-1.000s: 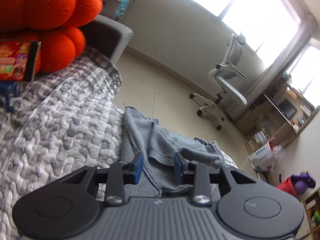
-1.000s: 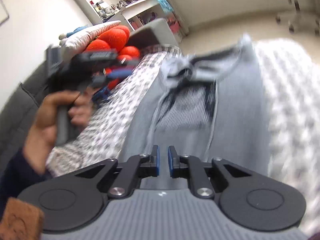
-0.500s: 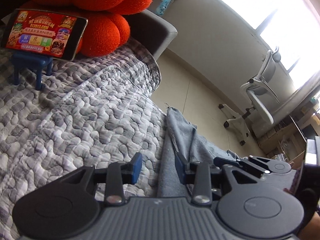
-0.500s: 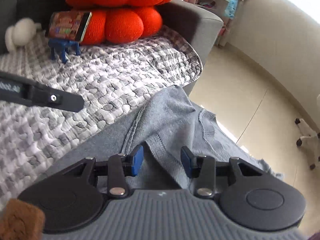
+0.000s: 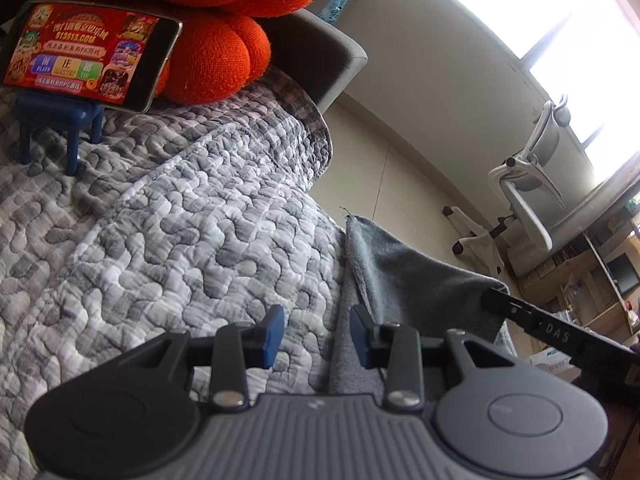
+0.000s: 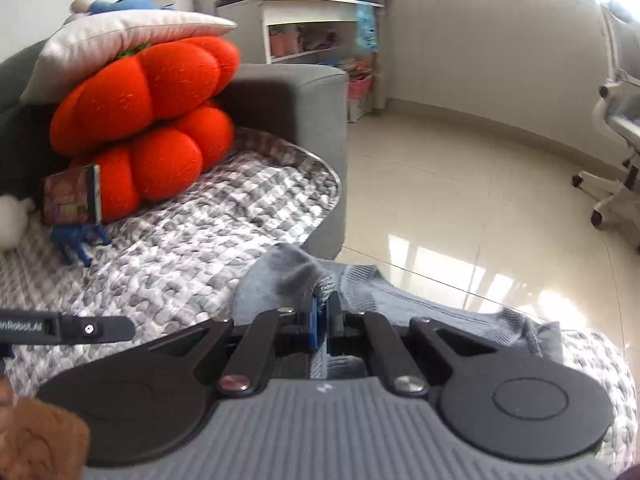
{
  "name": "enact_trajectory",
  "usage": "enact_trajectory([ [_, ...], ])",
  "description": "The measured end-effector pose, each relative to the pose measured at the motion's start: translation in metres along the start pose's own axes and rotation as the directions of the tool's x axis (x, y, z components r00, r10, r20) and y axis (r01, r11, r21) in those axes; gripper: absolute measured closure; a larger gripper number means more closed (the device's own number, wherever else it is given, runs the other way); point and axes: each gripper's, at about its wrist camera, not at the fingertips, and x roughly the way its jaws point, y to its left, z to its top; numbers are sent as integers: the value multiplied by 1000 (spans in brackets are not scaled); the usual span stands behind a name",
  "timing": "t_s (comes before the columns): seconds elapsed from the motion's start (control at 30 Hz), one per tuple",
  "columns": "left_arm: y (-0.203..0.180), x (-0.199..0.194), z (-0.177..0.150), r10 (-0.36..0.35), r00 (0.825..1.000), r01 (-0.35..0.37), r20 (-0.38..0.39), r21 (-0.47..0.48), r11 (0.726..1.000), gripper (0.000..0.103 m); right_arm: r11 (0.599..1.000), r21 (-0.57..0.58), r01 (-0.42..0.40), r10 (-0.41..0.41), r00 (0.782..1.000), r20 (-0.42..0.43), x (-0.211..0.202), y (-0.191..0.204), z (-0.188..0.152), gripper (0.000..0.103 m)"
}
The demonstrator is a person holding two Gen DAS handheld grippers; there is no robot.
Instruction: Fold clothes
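Observation:
A grey knit sweater (image 5: 404, 276) lies on the quilted grey-and-white sofa cover (image 5: 168, 248). My left gripper (image 5: 316, 334) is open and empty, its jaws standing over the sweater's left edge. My right gripper (image 6: 322, 322) is shut on a raised fold of the sweater (image 6: 288, 276), with fabric pinched between the blue pads. The rest of the sweater spreads to the right below it (image 6: 460, 320). The right gripper's finger also shows at the right of the left wrist view (image 5: 552, 328).
Orange pumpkin cushions (image 6: 152, 120) sit at the sofa's far end, with a phone (image 5: 88, 56) on a small blue stand (image 5: 56, 120) before them. The grey sofa arm (image 6: 296, 100) is behind. A white office chair (image 5: 528, 200) stands on the tiled floor (image 6: 460, 200).
My right gripper has shut on a fold of the sweater; it was open half a second ago. The left gripper stays open and has shifted slightly left over the sweater's edge.

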Motion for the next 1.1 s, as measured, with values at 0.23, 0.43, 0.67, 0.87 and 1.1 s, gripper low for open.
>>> enact_trajectory([
  [0.23,-7,0,-2,15,1000,-15,9,51,999,66,973,225,-48,35,997,64,-18,-33,-4,100],
  [0.43,-12,3,-5,18,1000,-17,-5,76,997,66,956,292,39,-43,999,8,-7,-45,4,100],
  [0.67,-14,8,-7,38,999,-35,-27,107,994,66,961,230,151,-128,986,-110,24,-46,-13,100],
  [0.87,-17,6,-8,37,999,-33,-26,126,991,66,952,263,157,-148,987,-55,17,-51,-16,100],
  [1.1,-20,5,-10,24,999,-19,-35,144,989,66,946,300,124,-100,991,-93,6,-53,-28,65],
])
